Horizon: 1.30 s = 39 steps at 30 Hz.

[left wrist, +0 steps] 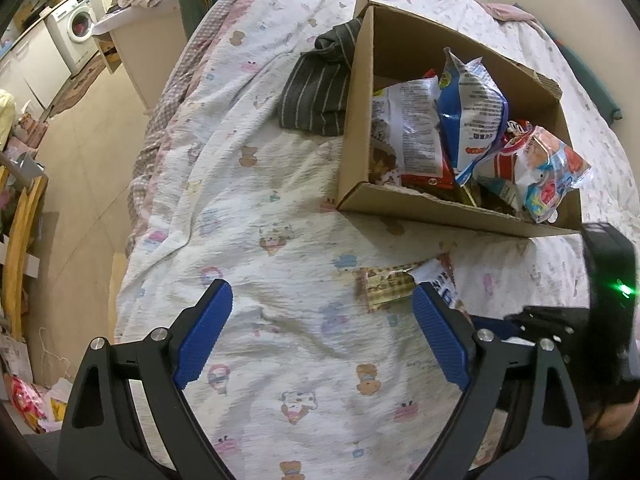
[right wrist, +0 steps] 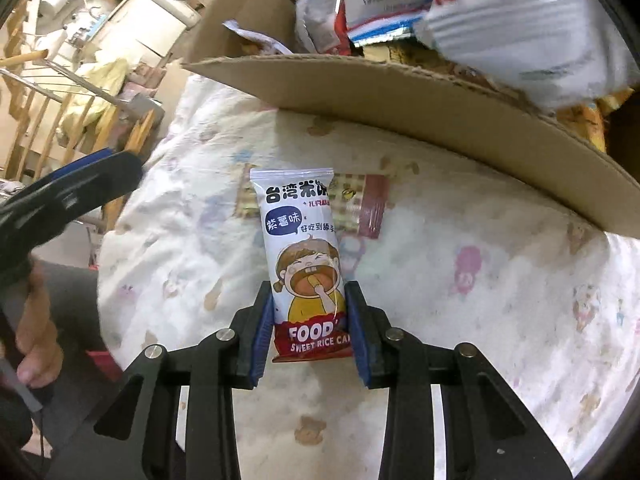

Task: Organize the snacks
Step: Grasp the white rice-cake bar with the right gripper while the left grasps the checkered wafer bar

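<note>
Blue pads of my right gripper (right wrist: 309, 330) press on both sides of a sweet rice cake packet (right wrist: 304, 256), near its lower end where the red band reads "FOOD". The packet is long and white with a cartoon child on it, and it points away from me toward the cardboard box (right wrist: 400, 92). Its far end lies over a second, checked snack wrapper (right wrist: 360, 204) that rests flat on the printed bedsheet (right wrist: 480, 280). I cannot tell whether the packet is already clear of the sheet or only pinched where it lies.

My left gripper (left wrist: 322, 328) hangs over the bedsheet with its jaws spread wide and nothing between them; the checked wrapper sits just beyond its right finger.

I judge this to be the pick-up step for one loose snack, with the box as its home: the box stands just past the packet and already holds several bags, a blue snack bag (left wrist: 468, 116) among them, piled above the rim. Next I would need to lift the packet over the near cardboard wall and find a gap among the bags, since the heap looks full. The foil is slick and held only by its end, so it may swing or slip.
</note>
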Tool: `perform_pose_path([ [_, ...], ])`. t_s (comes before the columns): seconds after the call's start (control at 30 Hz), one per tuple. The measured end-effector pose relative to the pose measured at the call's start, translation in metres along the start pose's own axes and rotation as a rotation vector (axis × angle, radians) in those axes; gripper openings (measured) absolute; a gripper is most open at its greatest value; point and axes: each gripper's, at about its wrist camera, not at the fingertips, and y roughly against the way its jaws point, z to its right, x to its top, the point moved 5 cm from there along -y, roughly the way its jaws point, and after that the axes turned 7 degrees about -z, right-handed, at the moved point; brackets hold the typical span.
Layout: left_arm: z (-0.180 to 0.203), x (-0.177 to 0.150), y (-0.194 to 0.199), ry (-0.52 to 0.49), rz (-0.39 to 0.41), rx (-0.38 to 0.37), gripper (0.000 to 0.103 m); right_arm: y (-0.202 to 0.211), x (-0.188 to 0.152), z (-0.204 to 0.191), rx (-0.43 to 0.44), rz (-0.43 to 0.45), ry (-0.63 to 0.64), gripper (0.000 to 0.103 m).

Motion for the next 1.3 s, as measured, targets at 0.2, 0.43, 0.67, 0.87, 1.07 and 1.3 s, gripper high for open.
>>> perform_pose_path([
  [0.2, 0.011, 0.002, -0.016, 0.016, -0.054, -0.009, 0.09, 0.034, -0.019, 0.015, 0.036, 0.078, -0.033, 0.036],
  [0.43, 0.039, 0.001, -0.047, 0.004, -0.147, -0.025, 0.09, 0.065, -0.039, 0.032, 0.045, 0.152, -0.101, 0.036],
  [0.67, 0.079, 0.013, -0.085, -0.072, -0.209, 0.024, 0.09, 0.09, -0.06, 0.051, 0.044, 0.217, -0.154, 0.036],
  [0.87, 0.095, 0.013, -0.115, -0.091, -0.265, 0.11, 0.095, 0.101, -0.067, 0.065, 0.042, 0.258, -0.201, 0.036],
  [1.07, 0.106, 0.01, -0.13, -0.108, -0.251, 0.15, 0.103, 0.105, -0.07, 0.065, 0.041, 0.275, -0.215, 0.036],
  [1.3, 0.101, 0.003, -0.119, -0.087, -0.245, 0.117, 0.086, 0.108, -0.07, 0.064, 0.037, 0.28, -0.205, 0.036],
])
